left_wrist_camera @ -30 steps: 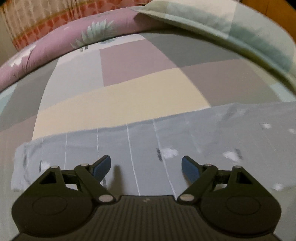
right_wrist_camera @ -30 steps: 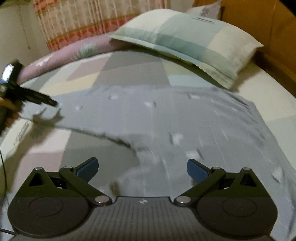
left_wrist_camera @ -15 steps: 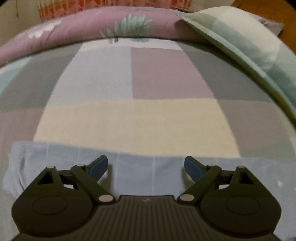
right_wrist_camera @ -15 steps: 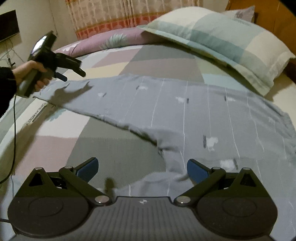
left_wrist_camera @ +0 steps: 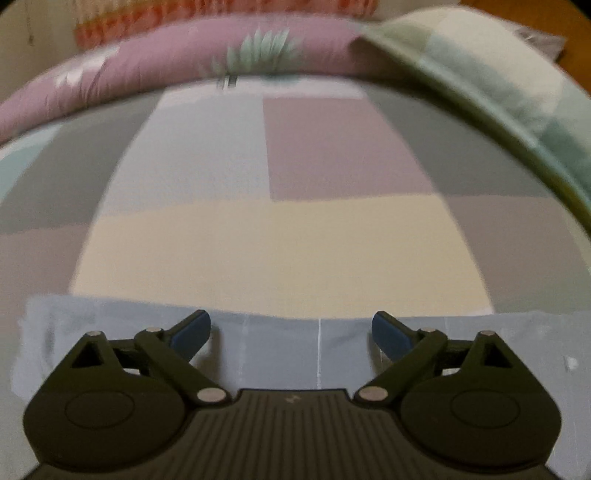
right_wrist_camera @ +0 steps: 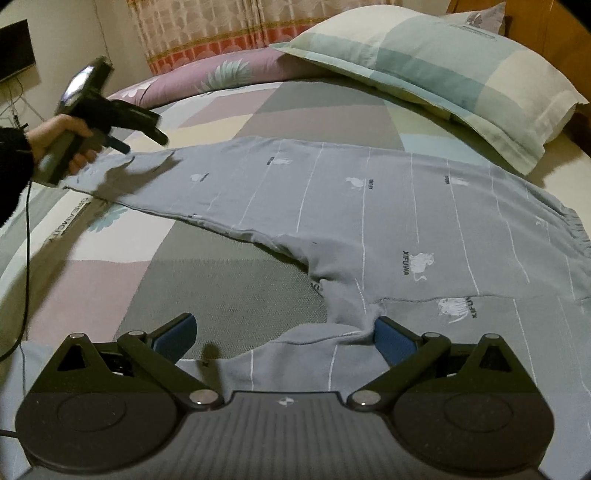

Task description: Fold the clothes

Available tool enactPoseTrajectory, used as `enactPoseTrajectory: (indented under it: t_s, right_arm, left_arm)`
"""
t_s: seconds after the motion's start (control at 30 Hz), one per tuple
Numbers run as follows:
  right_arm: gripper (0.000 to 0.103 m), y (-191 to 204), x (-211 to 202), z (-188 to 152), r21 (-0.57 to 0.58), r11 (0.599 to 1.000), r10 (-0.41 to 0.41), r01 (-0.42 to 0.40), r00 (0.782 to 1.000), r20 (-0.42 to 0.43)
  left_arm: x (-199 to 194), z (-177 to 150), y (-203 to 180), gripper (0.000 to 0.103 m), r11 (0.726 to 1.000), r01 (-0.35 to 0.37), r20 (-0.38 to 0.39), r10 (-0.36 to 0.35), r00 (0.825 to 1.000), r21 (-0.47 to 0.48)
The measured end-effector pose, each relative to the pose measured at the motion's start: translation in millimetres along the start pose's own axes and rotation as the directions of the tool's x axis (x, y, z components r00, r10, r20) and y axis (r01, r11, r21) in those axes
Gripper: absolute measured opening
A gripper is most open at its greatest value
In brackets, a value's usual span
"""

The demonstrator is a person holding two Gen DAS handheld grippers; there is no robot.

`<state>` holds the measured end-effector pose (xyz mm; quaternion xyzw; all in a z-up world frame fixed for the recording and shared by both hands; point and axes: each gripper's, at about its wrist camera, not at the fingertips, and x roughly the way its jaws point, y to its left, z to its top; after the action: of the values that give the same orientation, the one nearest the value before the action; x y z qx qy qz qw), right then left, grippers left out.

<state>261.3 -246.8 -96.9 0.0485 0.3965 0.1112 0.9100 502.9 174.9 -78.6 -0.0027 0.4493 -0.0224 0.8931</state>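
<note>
Grey pyjama trousers [right_wrist_camera: 369, 206] with white stripes lie spread flat on the bed, legs apart and waistband [right_wrist_camera: 576, 232] at the right. My right gripper [right_wrist_camera: 284, 326] hovers open just above the crotch and the near leg; its right finger pad [right_wrist_camera: 391, 339] sits close against a fabric fold. At the far left a hand [right_wrist_camera: 59, 136] holds my left gripper [right_wrist_camera: 146, 144] over the end of the far leg. In the left wrist view that gripper [left_wrist_camera: 291, 328] is open, its fingertips level with the edge of the trouser leg [left_wrist_camera: 280, 347]. Nothing is gripped.
A patchwork bed sheet [right_wrist_camera: 229, 288] covers the mattress. A checked pillow [right_wrist_camera: 424, 66] lies at the back right and a purple quilt roll [right_wrist_camera: 207, 74] along the back edge. A cable [right_wrist_camera: 27, 240] hangs from the left hand. Curtains and a wooden headboard [right_wrist_camera: 546, 29] stand behind.
The left gripper has drawn back until only a narrow strip of the leg shows under its fingers. The right gripper has shifted towards the crotch. Both stay open.
</note>
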Motion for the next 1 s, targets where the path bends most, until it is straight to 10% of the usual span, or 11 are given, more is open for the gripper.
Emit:
enactPoseTrajectory:
  t_s: [0.5, 0.77, 1.0]
  right_arm:
    - [0.103, 1, 1, 0, -0.003, 1.000, -0.011, 0.011, 1.000, -0.007]
    - [0.103, -3, -8, 0, 0.007, 1.000, 0.002, -0.002, 1.000, 0.006]
    - [0.103, -11, -21, 3, 0.031, 0.999, 0.006, -0.007, 0.999, 0.038]
  left_arm:
    - [10, -12, 110, 0.093, 0.932, -0.146, -0.012, 0.150, 0.989, -0.333]
    - [-10, -41, 35, 0.094, 0.993, -0.014, -0.021, 0.011, 1.000, -0.117]
    - [-23, -63, 3, 0.092, 0.989, -0.139, -0.053, 0.141, 0.989, 0.041]
